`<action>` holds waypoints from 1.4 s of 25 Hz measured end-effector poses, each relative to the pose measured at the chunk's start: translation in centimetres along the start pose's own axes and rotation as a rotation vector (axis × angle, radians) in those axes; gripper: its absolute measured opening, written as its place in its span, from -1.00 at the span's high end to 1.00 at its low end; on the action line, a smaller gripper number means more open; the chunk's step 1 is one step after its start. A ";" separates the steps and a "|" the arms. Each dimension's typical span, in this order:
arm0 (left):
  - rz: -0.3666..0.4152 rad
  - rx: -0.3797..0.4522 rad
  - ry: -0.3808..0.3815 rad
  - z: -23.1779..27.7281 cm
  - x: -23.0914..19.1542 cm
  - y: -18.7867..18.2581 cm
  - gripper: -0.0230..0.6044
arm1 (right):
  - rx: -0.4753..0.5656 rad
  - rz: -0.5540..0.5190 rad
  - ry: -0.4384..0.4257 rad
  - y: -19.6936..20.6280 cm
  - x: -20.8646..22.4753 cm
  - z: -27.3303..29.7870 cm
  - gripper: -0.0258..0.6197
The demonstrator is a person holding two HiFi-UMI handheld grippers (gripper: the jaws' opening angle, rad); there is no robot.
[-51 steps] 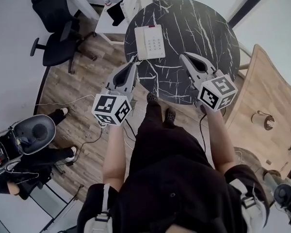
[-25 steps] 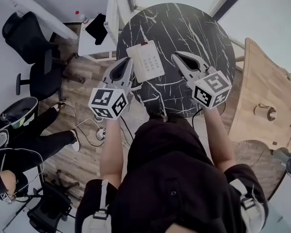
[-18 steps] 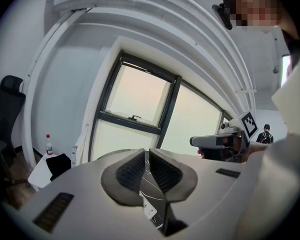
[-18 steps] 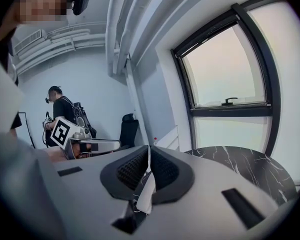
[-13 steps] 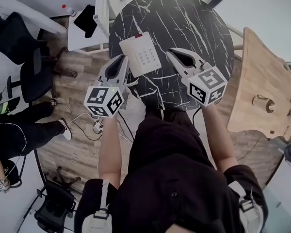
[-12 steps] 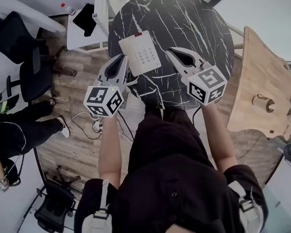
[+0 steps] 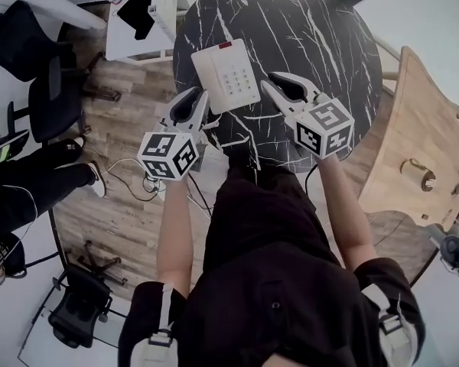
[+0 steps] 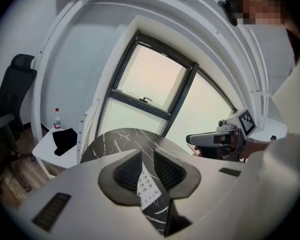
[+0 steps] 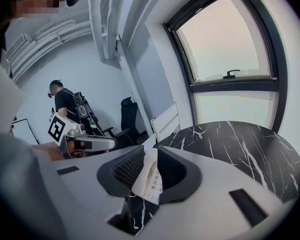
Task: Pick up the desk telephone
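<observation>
A white desk telephone (image 7: 226, 75) with a grey keypad lies flat on the round black marble table (image 7: 321, 37). My left gripper (image 7: 200, 92) hovers at the table's near-left rim, just left of the phone. Just right of the phone is my right gripper (image 7: 271, 82), over the tabletop. Both sets of jaws are opening and stand a narrow gap apart with nothing between them. In the left gripper view the phone's keypad (image 8: 149, 189) shows through the left gripper's (image 8: 147, 153) gap. The right gripper view shows the phone (image 9: 150, 179) beyond the right gripper (image 9: 151, 149).
A white side table (image 7: 130, 40) with a black item and a bottle stands at the far left, beside black office chairs (image 7: 38, 90). A light wooden table (image 7: 421, 151) is at the right. A seated person's legs (image 7: 30, 186) and floor cables (image 7: 145, 182) lie to the left.
Both grippers have sunk toward the table and now flank the phone closely. The phone sits lower and nearer in the head view.
</observation>
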State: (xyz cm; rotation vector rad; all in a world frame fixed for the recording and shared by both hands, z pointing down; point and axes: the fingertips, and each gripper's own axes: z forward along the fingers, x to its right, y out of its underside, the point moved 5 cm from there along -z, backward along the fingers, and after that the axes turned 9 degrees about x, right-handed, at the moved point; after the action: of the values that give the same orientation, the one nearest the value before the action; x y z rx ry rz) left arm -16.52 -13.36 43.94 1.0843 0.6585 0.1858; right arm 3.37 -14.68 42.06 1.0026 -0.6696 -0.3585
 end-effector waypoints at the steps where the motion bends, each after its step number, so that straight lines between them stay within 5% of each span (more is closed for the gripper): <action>1: -0.008 -0.007 -0.007 0.2 -0.2 0.4 0.68 | -0.015 0.004 -0.002 0.4 0.3 0.3 0.63; 19: -0.176 -0.133 -0.094 3.9 -4.7 7.5 0.24 | -0.227 0.107 -0.041 7.4 5.8 5.9 0.28; 35: -0.284 -0.220 -0.068 6.3 -7.0 11.5 -0.12 | -0.347 0.145 -0.036 12.5 7.2 9.9 0.00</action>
State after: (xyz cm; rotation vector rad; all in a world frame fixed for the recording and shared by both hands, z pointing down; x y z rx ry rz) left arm -16.44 -15.79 58.60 0.7738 0.7058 -0.0237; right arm 1.90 -18.93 58.92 0.6153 -0.6808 -0.3513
